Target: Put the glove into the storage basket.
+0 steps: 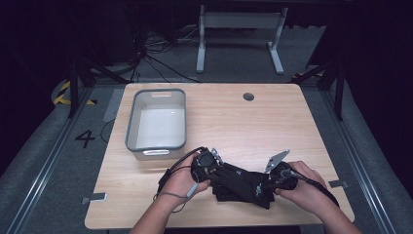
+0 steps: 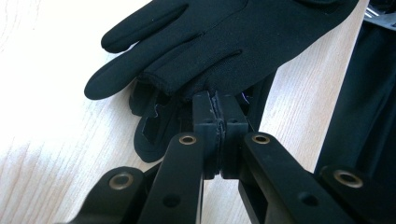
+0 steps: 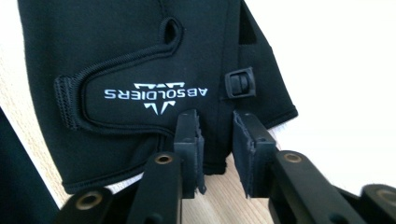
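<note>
Left gripper (image 2: 219,109): two matte black jaws pressed together, pinching the fingertip edge of a black glove (image 2: 224,42). Right gripper (image 3: 217,123): jaws parted, straddling the cuff hem of the same glove without clamping it. Also seen from above, left gripper (image 1: 207,163) and right gripper (image 1: 272,183) at opposite ends of the dark fabric (image 1: 241,183).

Soft, smooth, stretchy knit, with stitched seams; rounded tapering fingers; a raised, corded border around a wrist tab printed in white letters, and a small black plastic buckle (image 3: 240,83) beside it. A second dark layer of fabric under the pinched fingers in the left gripper view; whether a second glove, cannot tell.

Lying flat on the pale wood-grain table (image 1: 272,122), just in front of and to the right of the grey plastic tub (image 1: 157,119). Long axis across the table, fingers toward the tub side, cuff away from it.

Count: two grippers, one tub, rectangular with rounded corners, one buckle.
</note>
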Demonstrator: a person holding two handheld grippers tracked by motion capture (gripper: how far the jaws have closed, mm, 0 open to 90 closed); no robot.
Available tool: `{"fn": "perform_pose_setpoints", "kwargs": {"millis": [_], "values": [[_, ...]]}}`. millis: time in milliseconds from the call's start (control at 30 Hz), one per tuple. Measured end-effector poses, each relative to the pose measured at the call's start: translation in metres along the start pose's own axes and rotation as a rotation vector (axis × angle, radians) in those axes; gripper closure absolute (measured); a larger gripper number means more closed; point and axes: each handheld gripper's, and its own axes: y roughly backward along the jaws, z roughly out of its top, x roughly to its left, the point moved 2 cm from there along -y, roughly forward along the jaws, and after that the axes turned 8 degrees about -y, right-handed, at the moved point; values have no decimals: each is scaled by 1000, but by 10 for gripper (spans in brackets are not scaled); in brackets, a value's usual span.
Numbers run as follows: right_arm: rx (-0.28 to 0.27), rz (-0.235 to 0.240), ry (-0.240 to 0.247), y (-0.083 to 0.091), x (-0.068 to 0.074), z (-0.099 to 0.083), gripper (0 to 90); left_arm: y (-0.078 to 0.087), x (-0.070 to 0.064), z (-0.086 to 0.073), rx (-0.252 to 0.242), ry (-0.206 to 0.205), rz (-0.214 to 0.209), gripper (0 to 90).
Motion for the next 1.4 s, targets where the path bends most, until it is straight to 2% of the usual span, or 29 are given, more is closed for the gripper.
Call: {"fn": "perform_pose_setpoints", "kwargs": {"millis": [67,167,267,400,567,600,800,1067,1200,1400], "values": [[4,-4,6,-1,1,0,731,0,0,0,-1,0,-1,886],[12,9,-3,1,3,0,840,1,0,0,-4,-2,0,886],[17,4,26,4,4,1,861,1,0,0,-3,-3,2,886],[0,1,38,9,7,2,863,4,-2,0,-1,-4,5,886],[-46,-34,44,21,6,4,862,10,-6,1,-17,-14,18,886],[-75,-46,45,26,5,4,862,13,-8,1,-23,-19,22,886],[-140,-80,53,37,1,7,862,18,-18,3,-12,-37,13,886],[-163,-98,52,36,-7,12,862,13,-31,6,9,-72,5,885],[-153,-89,52,31,-11,15,862,9,-36,5,27,-79,-17,885],[-137,-81,44,29,-10,16,859,6,-41,6,51,-90,-44,885]]}}
